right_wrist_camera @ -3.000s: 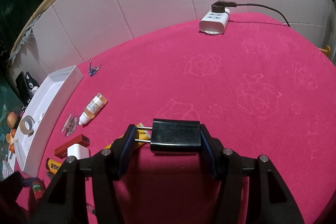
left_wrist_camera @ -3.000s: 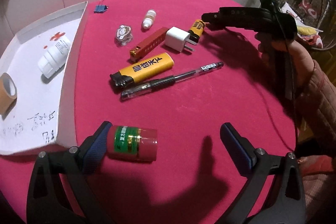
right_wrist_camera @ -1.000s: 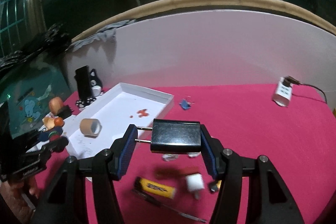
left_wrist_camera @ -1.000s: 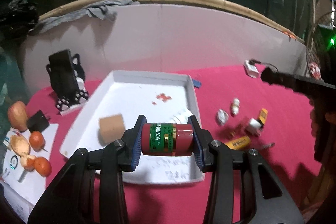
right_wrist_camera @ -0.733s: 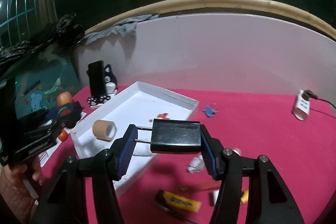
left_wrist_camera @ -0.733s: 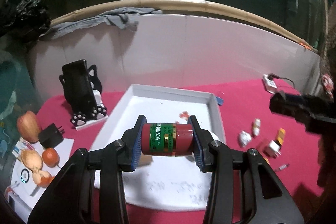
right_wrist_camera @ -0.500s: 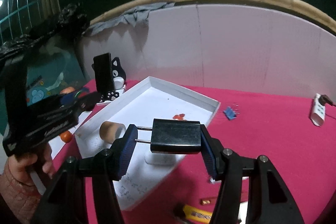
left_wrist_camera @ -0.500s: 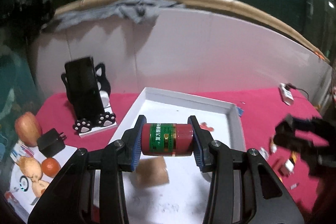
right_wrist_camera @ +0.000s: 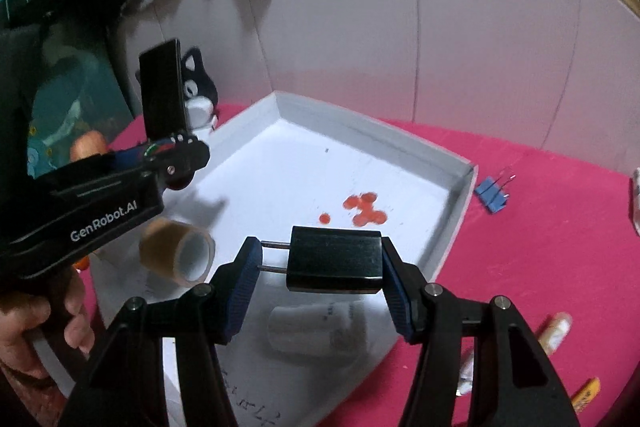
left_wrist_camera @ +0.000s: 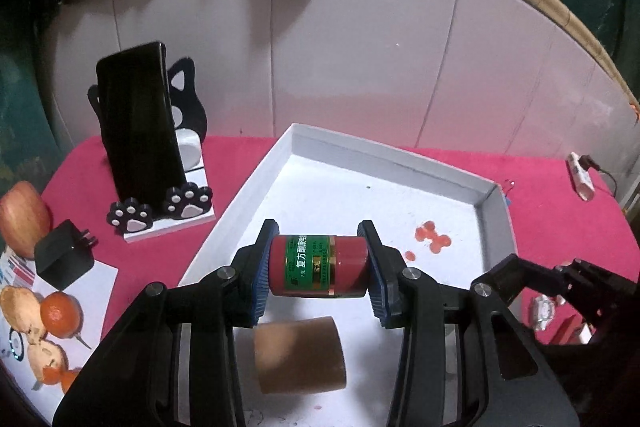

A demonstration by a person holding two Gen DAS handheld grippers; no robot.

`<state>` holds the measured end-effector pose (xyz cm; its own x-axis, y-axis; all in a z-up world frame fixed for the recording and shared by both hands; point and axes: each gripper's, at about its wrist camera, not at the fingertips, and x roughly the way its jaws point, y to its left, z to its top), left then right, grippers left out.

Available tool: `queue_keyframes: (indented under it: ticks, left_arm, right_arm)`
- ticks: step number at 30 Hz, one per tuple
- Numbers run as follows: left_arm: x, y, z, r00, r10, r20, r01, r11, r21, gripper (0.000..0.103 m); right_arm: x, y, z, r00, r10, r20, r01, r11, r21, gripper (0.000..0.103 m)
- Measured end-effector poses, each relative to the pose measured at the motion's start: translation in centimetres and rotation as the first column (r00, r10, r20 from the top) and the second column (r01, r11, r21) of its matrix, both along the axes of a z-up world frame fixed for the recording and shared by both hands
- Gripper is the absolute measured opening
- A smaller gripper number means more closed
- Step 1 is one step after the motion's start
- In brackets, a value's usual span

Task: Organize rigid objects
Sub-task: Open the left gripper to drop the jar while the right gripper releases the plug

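Observation:
My left gripper (left_wrist_camera: 318,265) is shut on a red bottle with a green label (left_wrist_camera: 318,265), held sideways in the air above the white tray (left_wrist_camera: 384,153). Below it in the tray lies a brown tape roll (left_wrist_camera: 299,357). My right gripper (right_wrist_camera: 322,269) is shut on a black plug adapter (right_wrist_camera: 334,259), its two prongs against the left pad, also above the tray (right_wrist_camera: 466,183). A white bottle (right_wrist_camera: 316,331) lies in the tray under the adapter, and the tape roll (right_wrist_camera: 176,251) sits to its left. The left gripper's body (right_wrist_camera: 100,199) shows at the left of the right wrist view.
A phone on a cat-shaped stand (left_wrist_camera: 148,143), a black charger (left_wrist_camera: 64,255) and fruit (left_wrist_camera: 24,219) stand left of the tray. A blue binder clip (right_wrist_camera: 492,193), a small dropper bottle (right_wrist_camera: 554,331) and other loose items lie on the red cloth right of it. A white wall rises behind.
Both grippers have swung left from the red cloth to above the tray and come lower, each keeping its object. The tray and tape roll now fill the middle of both views.

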<state>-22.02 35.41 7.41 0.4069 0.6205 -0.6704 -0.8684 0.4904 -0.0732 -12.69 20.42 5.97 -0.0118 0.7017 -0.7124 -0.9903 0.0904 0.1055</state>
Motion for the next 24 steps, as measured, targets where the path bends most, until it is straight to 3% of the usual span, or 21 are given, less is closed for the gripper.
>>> queue_keyframes:
  ticks: [9,10,11,12,14,15,24]
  left_arm:
    - [-0.5,0.4,-0.5,0.999,0.044,-0.020,-0.043,0.999,0.017,0.040]
    - [-0.7,0.3,-0.3,0.999,0.050,-0.015,-0.049,0.999,0.023,0.043]
    - [-0.8,0.3,-0.2,0.998,0.055,-0.010,-0.054,0.998,0.024,0.048]
    - [-1.0,0.2,0.0,0.998,0.062,-0.003,-0.062,0.998,0.025,0.068]
    - [-1.6,0.1,0.4,0.996,0.085,0.024,-0.086,0.995,0.041,0.095]
    - [-1.9,-0.1,0.7,0.995,0.098,0.028,-0.100,0.994,0.054,0.102]
    - [-3.9,-2.0,2.2,0.985,0.163,0.053,-0.168,0.982,0.091,0.103]
  right_arm:
    - [-1.0,1.0,-0.6,0.999,0.016,0.027,-0.016,1.000,-0.003,0.059]
    - [-1.1,0.9,-0.5,0.999,0.017,0.028,-0.017,1.000,0.003,0.061]
    - [-1.2,0.9,-0.4,0.999,0.020,0.029,-0.020,1.000,0.006,0.073]
    - [-1.2,0.8,-0.3,0.999,0.019,0.034,-0.019,1.000,0.012,0.083]
    - [-1.3,0.5,0.0,0.999,0.009,0.044,-0.011,0.999,0.032,0.101]
    - [-1.3,0.4,0.2,0.999,0.007,0.044,-0.009,0.999,0.041,0.103]
    - [-0.8,-2.6,2.0,0.998,-0.026,0.051,0.021,0.994,0.108,0.103]
